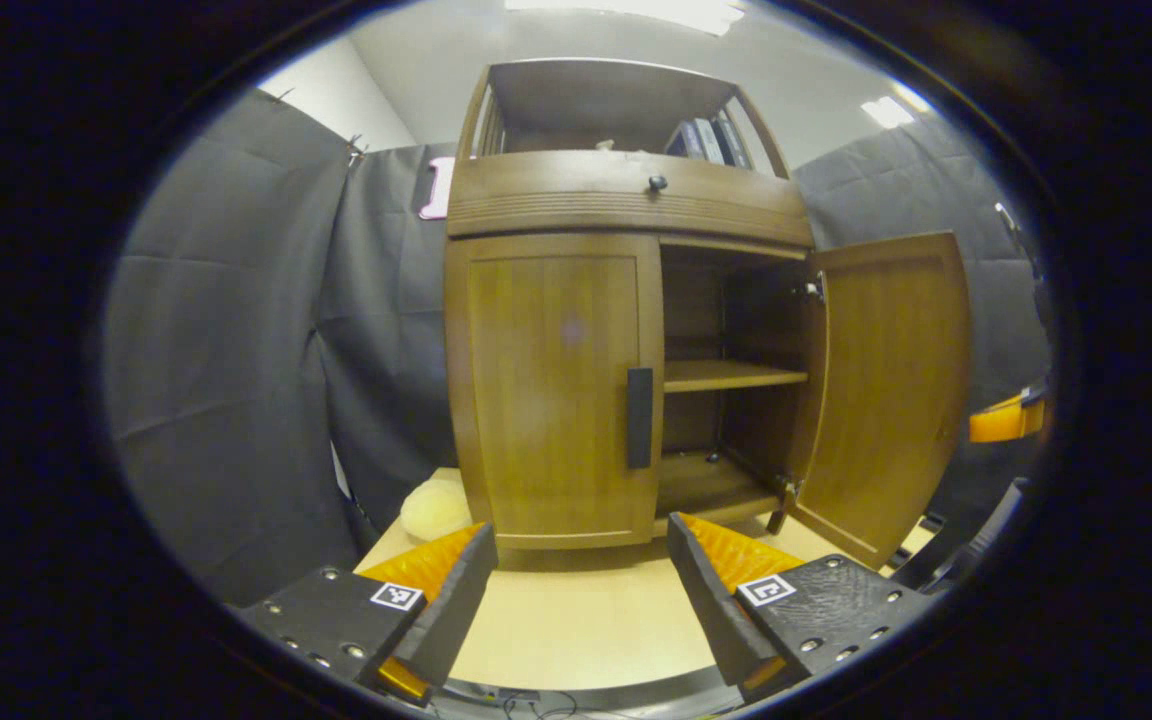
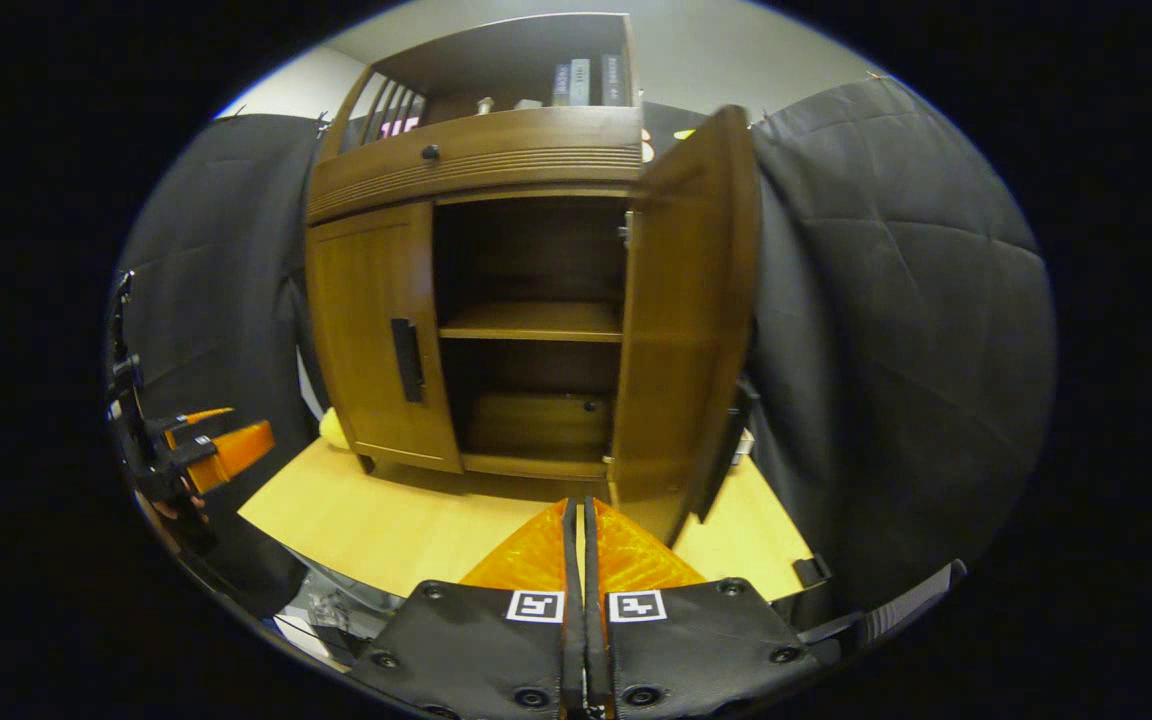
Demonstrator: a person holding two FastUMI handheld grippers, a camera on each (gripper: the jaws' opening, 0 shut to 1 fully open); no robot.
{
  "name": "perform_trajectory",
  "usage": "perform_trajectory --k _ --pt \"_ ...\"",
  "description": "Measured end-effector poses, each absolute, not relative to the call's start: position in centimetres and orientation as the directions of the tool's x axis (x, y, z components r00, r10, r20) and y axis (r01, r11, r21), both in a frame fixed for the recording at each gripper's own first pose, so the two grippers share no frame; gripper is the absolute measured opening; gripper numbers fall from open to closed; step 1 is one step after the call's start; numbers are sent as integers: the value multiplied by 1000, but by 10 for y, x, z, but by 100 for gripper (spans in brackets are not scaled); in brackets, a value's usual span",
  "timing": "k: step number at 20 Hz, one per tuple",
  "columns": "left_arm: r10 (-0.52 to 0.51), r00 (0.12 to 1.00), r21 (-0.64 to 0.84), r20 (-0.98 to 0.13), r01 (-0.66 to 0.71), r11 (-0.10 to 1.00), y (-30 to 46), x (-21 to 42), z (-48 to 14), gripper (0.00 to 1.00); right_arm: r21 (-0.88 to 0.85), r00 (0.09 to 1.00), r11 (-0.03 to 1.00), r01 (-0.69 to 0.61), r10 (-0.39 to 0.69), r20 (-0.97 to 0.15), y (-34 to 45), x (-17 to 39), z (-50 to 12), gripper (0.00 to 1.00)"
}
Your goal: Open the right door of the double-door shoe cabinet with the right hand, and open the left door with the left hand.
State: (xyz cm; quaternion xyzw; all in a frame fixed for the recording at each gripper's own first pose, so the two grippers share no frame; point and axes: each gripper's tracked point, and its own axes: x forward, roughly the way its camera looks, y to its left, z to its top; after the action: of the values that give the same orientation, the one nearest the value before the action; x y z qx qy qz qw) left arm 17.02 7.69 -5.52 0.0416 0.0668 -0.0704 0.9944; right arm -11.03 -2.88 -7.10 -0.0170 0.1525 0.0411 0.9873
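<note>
With the right door (image 1: 886,390) swung open and my right tongs (image 2: 576,530) pressed together, empty, I should bring my spread left tongs (image 1: 576,575) squarely onto the handle (image 1: 640,417) of the shut left door (image 1: 551,395) and pull in its arc.

cabinet (image 1: 626,200): on table (image 1: 576,620), toward its back edge
left door (image 1: 551,395): closed, handle (image 1: 640,417) at its inner edge
right door (image 1: 891,385): swung out toward table's front right
shelf (image 1: 731,375): inside, behind the open door, above cabinet floor
drawer knob (image 1: 657,183): above both doors
books (image 1: 711,140): top compartment, right side
round lump (image 1: 436,508): on table, left of cabinet
</note>
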Motion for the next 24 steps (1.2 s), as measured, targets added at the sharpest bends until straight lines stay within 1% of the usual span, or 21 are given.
perform_trajectory --k 2,3,4,5,6,7,10,13,14,15,16,18,19,20,22,23,24 --pt "-166 978 35 -128 171 985 73 179 -53 100 23 959 996 -91 93 -266 -13 -89 -64 8" --pt "-177 976 19 -124 181 983 70 186 -52 100 31 965 996 -82 87 -247 -7 -75 -61 7" --pt "-181 976 11 -122 184 983 68 193 -51 100 30 971 997 -75 80 -226 -3 -59 -58 5" --pt "-182 976 7 -120 184 983 65 200 -49 98 16 975 997 -70 72 -209 1 -44 -56 5" --pt "-187 975 3 -116 189 982 62 209 -46 100 5 979 998 -64 64 -195 2 -30 -55 6" --pt "-194 975 -1 -111 195 981 58 217 -42 100 4 982 998 -68 67 -175 5 -19 -53 22" --pt "-207 973 10 -101 209 978 48 242 -34 100 11 983 995 -103 104 -151 18 11 -55 58" --pt "-204 974 14 -96 207 978 37 272 -26 100 -9 985 994 -108 106 -134 19 41 -52 94" --pt "-205 974 3 -94 206 979 31 285 -25 100 -8 985 994 -113 111 -131 19 49 -51 94" --pt "-202 975 -10 -93 202 979 27 296 -23 100 -1 985 993 -117 116 -131 17 56 -52 97" --pt "-198 976 -25 -89 197 980 24 306 -22 98 7 984 993 -119 119 -131 16 62 -52 94" --pt "-194 977 -52 -87 190 980 15 327 -22 99 17 982 992 -124 125 -139 18 69 -55 94" --pt "-192 977 -58 -90 187 981 11 336 -23 99 20 981 991 -131 132 -144 19 74 -57 97" --pt "-192 977 -48 -96 188 981 9 344 -23 100 20 979 990 -140 142 -148 21 79 -58 94" --pt "-189 977 1 -104 190 982 1 363 -23 100 8 975 986 -164 164 -151 25 84 -61 94" --pt "-191 976 11 -103 193 981 -6 372 -23 98 -7 974 986 -169 166 -152 25 87 -62 94" --pt "-192 976 7 -105 194 981 -10 379 -23 100 -16 975 986 -167 162 -152 23 93 -63 94"
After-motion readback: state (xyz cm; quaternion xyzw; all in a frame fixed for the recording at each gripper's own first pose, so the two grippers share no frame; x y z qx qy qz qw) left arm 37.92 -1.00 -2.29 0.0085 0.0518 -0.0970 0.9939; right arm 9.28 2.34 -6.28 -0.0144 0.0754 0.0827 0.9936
